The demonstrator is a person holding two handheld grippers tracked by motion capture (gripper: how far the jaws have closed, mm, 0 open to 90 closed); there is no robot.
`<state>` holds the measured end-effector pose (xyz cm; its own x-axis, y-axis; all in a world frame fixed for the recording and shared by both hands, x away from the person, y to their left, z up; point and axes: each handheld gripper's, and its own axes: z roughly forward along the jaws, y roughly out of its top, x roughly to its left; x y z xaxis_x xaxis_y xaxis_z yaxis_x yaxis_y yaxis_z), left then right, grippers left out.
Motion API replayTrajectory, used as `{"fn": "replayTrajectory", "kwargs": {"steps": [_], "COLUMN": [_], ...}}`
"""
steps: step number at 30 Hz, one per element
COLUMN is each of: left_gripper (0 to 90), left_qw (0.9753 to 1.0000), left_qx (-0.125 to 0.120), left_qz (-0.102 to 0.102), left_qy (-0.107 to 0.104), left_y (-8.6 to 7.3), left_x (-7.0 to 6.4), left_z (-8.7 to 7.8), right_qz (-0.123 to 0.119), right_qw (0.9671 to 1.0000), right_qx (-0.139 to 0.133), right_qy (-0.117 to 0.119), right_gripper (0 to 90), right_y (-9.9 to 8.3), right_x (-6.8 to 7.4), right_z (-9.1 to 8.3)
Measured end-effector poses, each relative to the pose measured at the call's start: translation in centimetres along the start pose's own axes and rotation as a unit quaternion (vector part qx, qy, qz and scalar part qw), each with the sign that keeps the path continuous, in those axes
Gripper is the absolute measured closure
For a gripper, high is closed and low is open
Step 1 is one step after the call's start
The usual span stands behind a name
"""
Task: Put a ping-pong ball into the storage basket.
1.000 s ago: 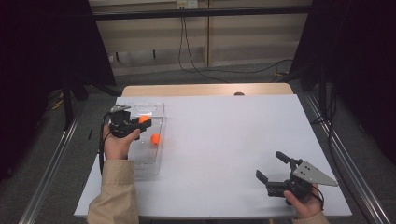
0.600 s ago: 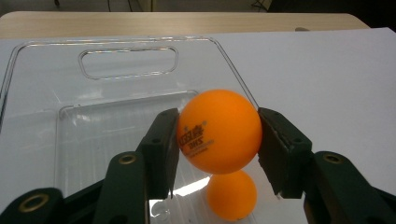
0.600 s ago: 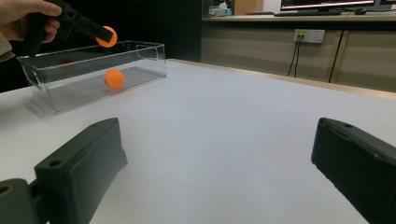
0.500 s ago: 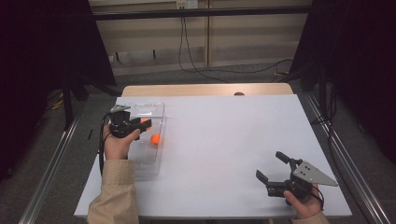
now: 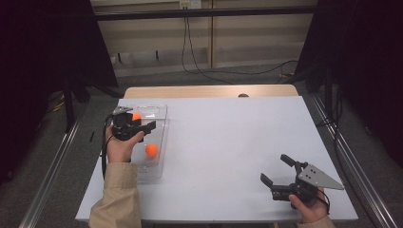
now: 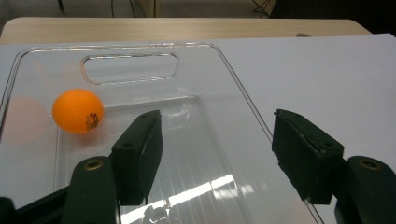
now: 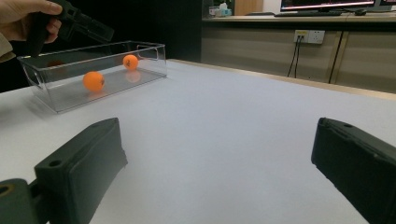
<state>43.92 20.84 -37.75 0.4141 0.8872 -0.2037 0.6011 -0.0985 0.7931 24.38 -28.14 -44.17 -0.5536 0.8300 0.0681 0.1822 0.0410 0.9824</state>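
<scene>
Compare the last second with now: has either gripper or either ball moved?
Hardly anything. The left gripper hangs open over the clear bin, with only a slight shift if any. Both orange balls lie where they were in it, and the right gripper rests open at the table's near right corner as before.

The high view looks forward and down over the whole table (image 5: 228,142) from the near side, the left gripper view peers closely down into the clear tray (image 6: 187,70) at the table's left, and the right gripper view looks low across the table from near right toward that same tray (image 7: 154,65).
</scene>
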Motion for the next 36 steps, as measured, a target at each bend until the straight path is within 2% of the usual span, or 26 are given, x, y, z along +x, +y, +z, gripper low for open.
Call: {"fn": "replayTrajectory", "kwargs": {"steps": [8, 16, 29, 33, 36], "left_gripper": [26.1, 19.7, 8.0, 5.3, 4.0], "left_qw": [1.0, 0.9996, 0.9986, 0.9977, 0.9972], "left_qx": [-0.006, -0.023, -0.051, -0.065, -0.071], "left_qz": [0.004, 0.015, 0.016, 0.018, 0.022], "left_qy": [0.001, -0.001, 0.003, -0.012, -0.011], "left_y": [0.1, 0.2, 0.2, 0.0, -0.2], "left_x": [-0.4, -1.1, -1.6, -1.7, -1.9], "left_z": [0.1, 0.1, -0.7, -1.2, -1.5], "right_qz": [0.001, 0.0, 0.001, 0.0, 0.0], "right_qw": [1.0, 1.0, 1.0, 1.0, 1.0], "right_qx": [0.0, 0.002, 0.001, 0.002, 0.001], "right_qy": [0.0, -0.002, -0.002, -0.001, -0.002], "right_gripper": [1.6, 1.6, 1.6, 1.6, 1.5], "right_y": [0.0, -0.1, 0.0, 0.0, 0.0], "right_x": [0.0, -0.1, 0.0, 0.0, 0.0], "right_z": [0.0, 0.0, 0.1, 0.2, 0.1]}}
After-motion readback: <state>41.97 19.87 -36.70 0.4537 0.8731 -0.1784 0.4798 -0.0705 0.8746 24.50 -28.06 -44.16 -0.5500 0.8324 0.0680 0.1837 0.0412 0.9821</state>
